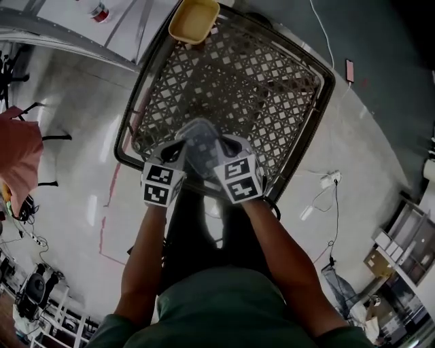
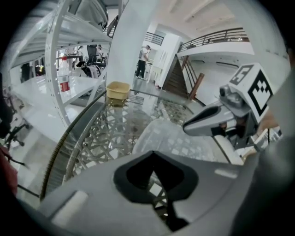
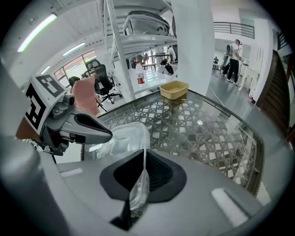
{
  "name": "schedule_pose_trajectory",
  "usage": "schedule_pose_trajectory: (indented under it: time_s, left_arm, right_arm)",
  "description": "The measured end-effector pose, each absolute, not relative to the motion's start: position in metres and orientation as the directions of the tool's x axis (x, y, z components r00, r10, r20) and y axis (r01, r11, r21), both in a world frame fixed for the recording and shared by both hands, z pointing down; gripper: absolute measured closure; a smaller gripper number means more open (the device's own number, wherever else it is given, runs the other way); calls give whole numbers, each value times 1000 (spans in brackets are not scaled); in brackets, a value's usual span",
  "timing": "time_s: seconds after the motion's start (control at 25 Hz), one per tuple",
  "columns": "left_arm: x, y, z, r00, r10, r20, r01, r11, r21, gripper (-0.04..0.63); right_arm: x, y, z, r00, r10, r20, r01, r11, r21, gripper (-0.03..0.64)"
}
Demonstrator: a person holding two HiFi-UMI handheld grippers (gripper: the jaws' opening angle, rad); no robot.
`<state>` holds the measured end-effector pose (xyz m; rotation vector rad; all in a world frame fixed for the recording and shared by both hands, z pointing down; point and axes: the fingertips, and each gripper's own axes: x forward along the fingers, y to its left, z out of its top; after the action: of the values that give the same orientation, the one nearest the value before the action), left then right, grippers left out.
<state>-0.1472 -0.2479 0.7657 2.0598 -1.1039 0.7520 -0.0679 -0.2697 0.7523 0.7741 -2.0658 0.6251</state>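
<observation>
Left gripper (image 1: 178, 151) has its jaws closed together, tips at the near edge of the clear plastic container (image 1: 202, 146); no plastic shows between them. The container, apparently empty, sits over the near edge of the lattice table (image 1: 309, 109). Right gripper (image 1: 228, 146) is clamped on its thin wall, probably to steady the flimsy plastic. The yellow tub (image 1: 194, 19) on the far edge looks empty.
</observation>
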Motion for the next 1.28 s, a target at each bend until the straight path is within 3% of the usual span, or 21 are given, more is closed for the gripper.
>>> schedule_pose_trajectory:
  time_s: [0.76,1.28]
  left_arm:
    - [-155,-272,627,460,-627,628,-861,-489,142,595]
    - [-147,-283,510,519,-674,525,-797,-604,12,595]
  right_arm:
    - [-60,-293,615,-517,-468,717,-663,749,11,597]
    - [-42,-307,512,-558,-580,593,-648,751,124,597]
